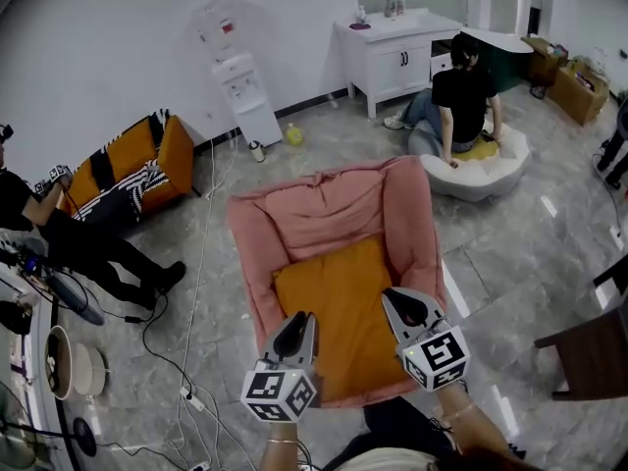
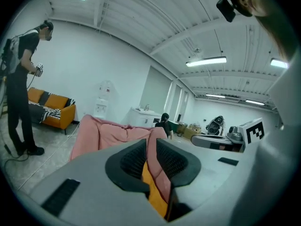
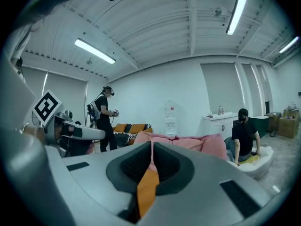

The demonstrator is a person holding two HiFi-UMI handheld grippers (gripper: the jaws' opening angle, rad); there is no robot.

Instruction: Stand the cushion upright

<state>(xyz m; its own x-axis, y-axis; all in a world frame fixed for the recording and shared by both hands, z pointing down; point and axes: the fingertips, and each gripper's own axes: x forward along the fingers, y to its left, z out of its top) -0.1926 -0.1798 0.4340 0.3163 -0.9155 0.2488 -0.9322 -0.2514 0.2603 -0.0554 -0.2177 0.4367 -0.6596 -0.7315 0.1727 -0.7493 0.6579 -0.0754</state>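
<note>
Head view: the orange cushion (image 1: 339,312) lies flat on the seat of the pink floor chair (image 1: 324,196), mid-frame, not yet upright. The left hand-held gripper (image 1: 298,322) hangs over the cushion's near left corner and the right hand-held gripper (image 1: 397,298) over its near right side. Neither has a hold. My read is that the step in hand is the approach. To do it well, open both wider, bite the near edge at two spread points, then swing that edge up so the cushion tips against the chair's back. A one-sided grip would probably let it fold or slide.

Left gripper view: the left hand-held gripper (image 2: 151,149) is released, jaws a narrow gap apart with nothing pinched. The cushion (image 2: 151,185) shows through the lower slot and the pink floor chair (image 2: 96,134) rises behind. This angle gives the jaw gap, which the overhead shot hides under the marker cube.

Right gripper view: the right hand-held gripper (image 3: 152,157) is cracked only a sliver and is also empty. The cushion (image 3: 147,192) is low in the slot and the pink floor chair (image 3: 200,142) beyond. From here the chair's back looks tall enough to prop the cushion. Only the head view shows the whole cushion and how far apart the two grippers sit along its edge.
</note>
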